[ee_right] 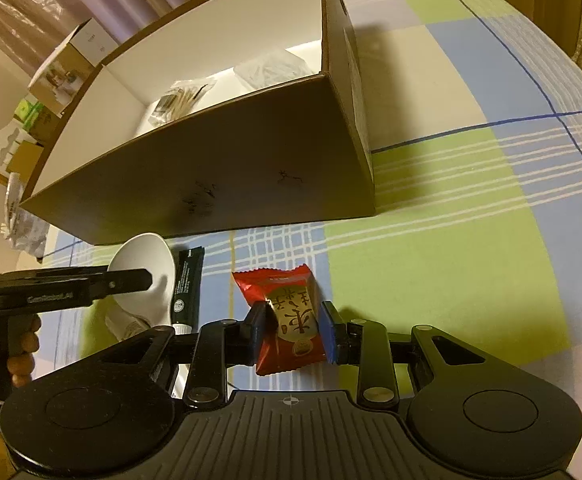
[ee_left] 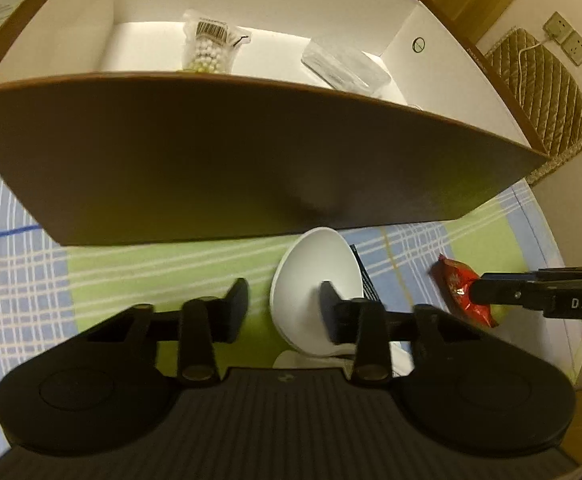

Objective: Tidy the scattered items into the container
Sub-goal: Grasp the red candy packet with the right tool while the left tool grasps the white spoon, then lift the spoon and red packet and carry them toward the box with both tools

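Working from the left, we have the left tongs (ee_left: 284, 304) released, their jaws standing wide apart, with the far finger laid against the inside of the white bowl (ee_left: 317, 292), which is tipped on its side on the checked surface (ee_right: 471, 200) just in front of the box (ee_left: 251, 168); whether a jaw truly touches the bowl we cannot tell. Next along lies a dark tube (ee_right: 187, 292), just beside the bowl, its long axis running toward the box. Then comes the red packet (ee_right: 287, 316), flat on the surface and apart from the box wall, lying straight ahead between the jaws of the right tongs (ee_right: 291, 330), which straddle it across its width; they look nearly closed on it, though we judge the grasp not yet firm. The right hand is plainly the nearer one to the packet, and the coming move turns on lifting it up and forward over the near wall. The left view shows what already sits inside the box: a bag of pale beads (ee_left: 209, 46) and a clear case (ee_left: 345, 66). The right view alone shows the tube in full and the packet's printed face.
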A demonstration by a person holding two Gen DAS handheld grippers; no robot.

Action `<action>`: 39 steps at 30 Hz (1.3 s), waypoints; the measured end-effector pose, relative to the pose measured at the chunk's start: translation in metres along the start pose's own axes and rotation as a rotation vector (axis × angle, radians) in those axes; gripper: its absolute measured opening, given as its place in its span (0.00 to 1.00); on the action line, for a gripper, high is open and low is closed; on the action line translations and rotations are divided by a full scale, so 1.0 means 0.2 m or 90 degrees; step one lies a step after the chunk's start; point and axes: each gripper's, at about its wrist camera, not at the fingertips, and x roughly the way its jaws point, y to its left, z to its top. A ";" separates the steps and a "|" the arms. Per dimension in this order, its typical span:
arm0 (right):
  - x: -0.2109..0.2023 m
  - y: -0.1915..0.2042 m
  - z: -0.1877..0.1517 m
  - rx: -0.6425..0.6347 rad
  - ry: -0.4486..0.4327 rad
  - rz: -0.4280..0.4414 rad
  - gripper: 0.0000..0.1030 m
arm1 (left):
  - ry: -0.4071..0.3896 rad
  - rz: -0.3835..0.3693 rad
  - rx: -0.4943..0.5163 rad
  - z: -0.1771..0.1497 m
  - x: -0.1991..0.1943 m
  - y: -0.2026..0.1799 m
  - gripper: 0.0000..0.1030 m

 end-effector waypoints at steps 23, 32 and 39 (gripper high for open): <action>0.16 0.26 -0.14 -0.255 0.007 -0.070 0.44 | -0.086 -0.037 -0.124 -0.14 -0.38 0.04 0.03; 0.12 0.20 -0.18 -0.241 0.012 -0.082 0.30 | -0.086 -0.010 -0.126 -0.19 -0.44 0.04 0.03; 0.02 0.07 -0.18 -0.147 0.011 -0.061 0.30 | -0.100 -0.009 -0.116 -0.20 -0.49 0.01 0.03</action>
